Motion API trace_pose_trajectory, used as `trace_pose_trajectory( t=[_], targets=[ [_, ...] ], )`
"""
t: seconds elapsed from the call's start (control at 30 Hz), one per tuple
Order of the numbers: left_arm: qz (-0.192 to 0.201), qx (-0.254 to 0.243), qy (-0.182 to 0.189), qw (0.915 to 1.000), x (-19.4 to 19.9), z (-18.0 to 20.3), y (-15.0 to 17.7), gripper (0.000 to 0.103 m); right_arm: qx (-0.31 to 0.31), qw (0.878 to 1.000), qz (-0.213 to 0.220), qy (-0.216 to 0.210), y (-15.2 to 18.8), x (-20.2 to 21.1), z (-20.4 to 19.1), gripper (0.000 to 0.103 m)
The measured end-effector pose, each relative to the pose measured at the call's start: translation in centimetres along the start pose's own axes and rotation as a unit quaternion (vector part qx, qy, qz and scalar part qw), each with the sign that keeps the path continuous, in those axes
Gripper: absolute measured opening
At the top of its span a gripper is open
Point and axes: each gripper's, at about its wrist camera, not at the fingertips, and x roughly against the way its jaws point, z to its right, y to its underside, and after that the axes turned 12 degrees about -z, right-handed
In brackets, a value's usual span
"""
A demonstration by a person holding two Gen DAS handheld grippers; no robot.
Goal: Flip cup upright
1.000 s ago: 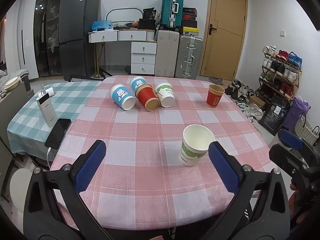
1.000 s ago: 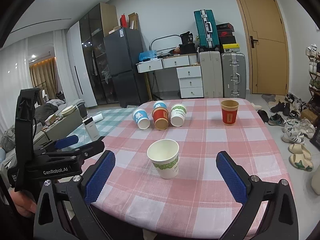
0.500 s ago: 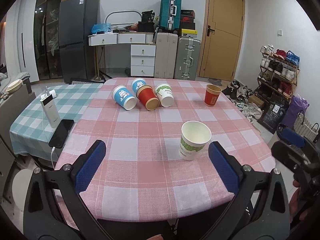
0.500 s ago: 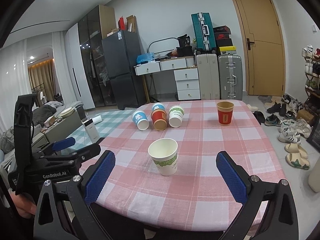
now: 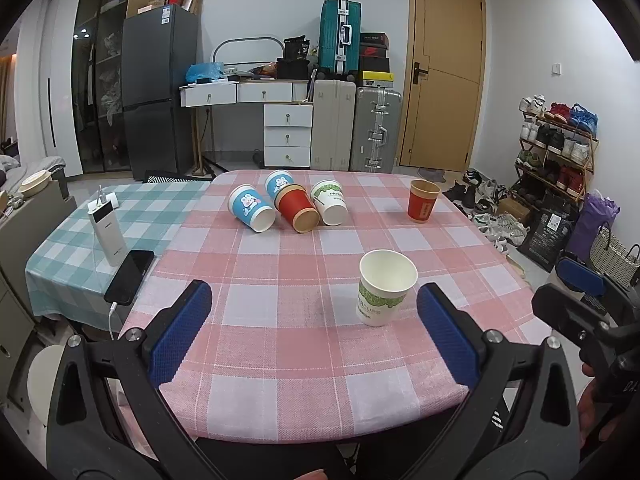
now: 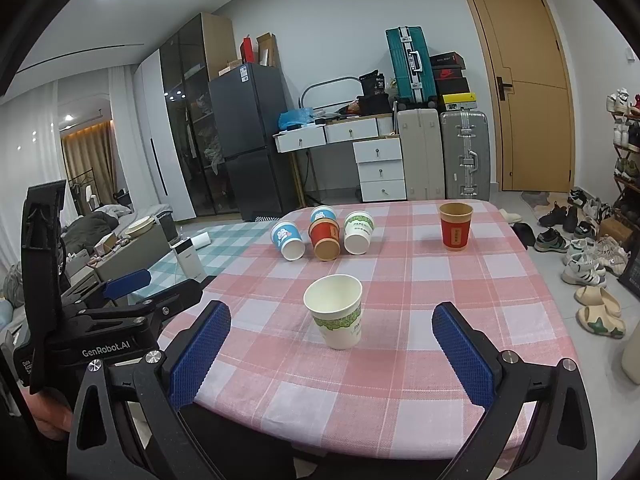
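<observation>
A white cup with a green band (image 5: pixel 384 288) (image 6: pixel 336 312) stands upright near the front of the pink checked table (image 5: pixel 280 320). A red cup (image 5: pixel 423 201) (image 6: pixel 455 226) stands upright at the far right. Several cups lie on their sides at the back: two blue ones (image 5: pixel 252 208) (image 5: pixel 279 182), a red one (image 5: pixel 298 213) (image 6: pixel 326 238) and a white one (image 5: pixel 330 202) (image 6: pixel 359 232). My left gripper (image 5: pixel 312 336) and my right gripper (image 6: pixel 332 354) are open and empty, held back over the table's front edge.
A power bank (image 5: pixel 107 231) and a black phone (image 5: pixel 130 271) lie on the teal checked table at the left. Suitcases, a drawer desk, a fridge and a door stand behind. Shoes (image 6: pixel 580 256) lie on the floor at the right.
Both grippers have drawn back and up from the table, so the cups look farther away. The cups have not moved.
</observation>
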Motion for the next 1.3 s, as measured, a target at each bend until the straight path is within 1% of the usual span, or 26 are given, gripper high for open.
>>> trace_pose_trajectory(
  t=[0.17,0.27,0.47,1.3],
  targets=[
    [-0.004,-0.002,0.002,1.0,-0.13,0.36,-0.03,0.103,0.0,1.0,0.002,0.002,0.13,0.09,-0.03,0.103],
    [-0.003,0.0,0.005,1.0,-0.28,0.4,-0.05,0.103,-0.006,1.0,0.004,-0.004,0.1,0.13,0.09,0.103],
    [-0.003,0.0,0.0,1.0,-0.57,0.52,0.06,0.103,-0.007,1.0,0.005,-0.002,0.07,0.16,0.0,0.103],
    [-0.002,-0.001,-0.002,1.0,-0.95,0.56,0.17,0.103,-0.003,1.0,0.004,-0.003,-0.2,0.32,-0.51,0.103]
  ],
)
